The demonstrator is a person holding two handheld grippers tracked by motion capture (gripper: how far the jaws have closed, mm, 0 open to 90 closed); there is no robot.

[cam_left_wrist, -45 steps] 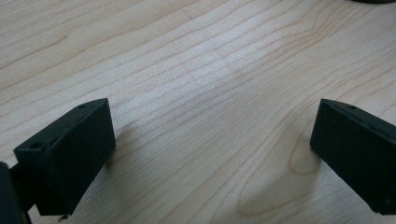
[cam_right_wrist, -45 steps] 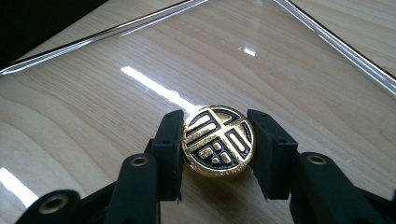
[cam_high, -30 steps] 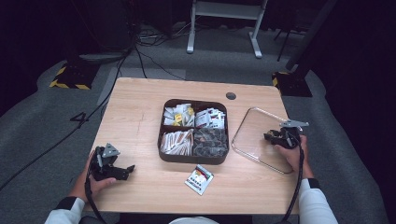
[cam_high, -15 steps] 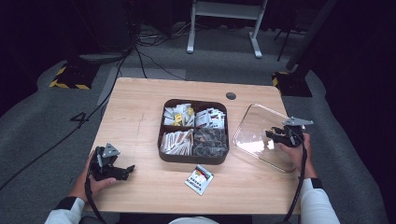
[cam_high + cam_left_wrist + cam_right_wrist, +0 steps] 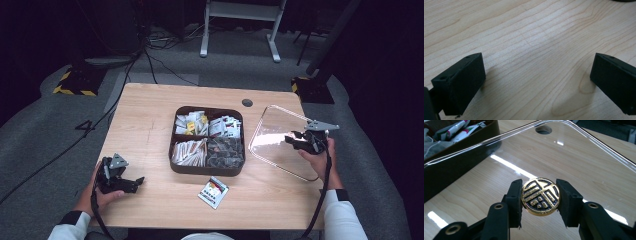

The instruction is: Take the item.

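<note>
A clear plastic lid [image 5: 277, 137] with a round gold-and-black knob [image 5: 540, 196] tilts above the right side of the table. My right gripper [image 5: 295, 141] [image 5: 539, 198] is shut on that knob, both pads pressing its rim, and holds the lid off the wood. Left of it stands a dark brown box [image 5: 208, 170] with four compartments of sachets and packets, uncovered. My left gripper [image 5: 134, 183] [image 5: 536, 82] rests near the front left of the table, open, with only bare wood between its fingers.
A small printed sachet [image 5: 213, 192] lies on the table [image 5: 150, 115] in front of the box. A round cable hole [image 5: 247, 102] sits near the far edge. Beyond the table are floor cables and a white stand [image 5: 240, 12].
My right gripper has raised the lid by its knob, so the lid now tilts higher off the table. The left gripper has stayed where it was.
</note>
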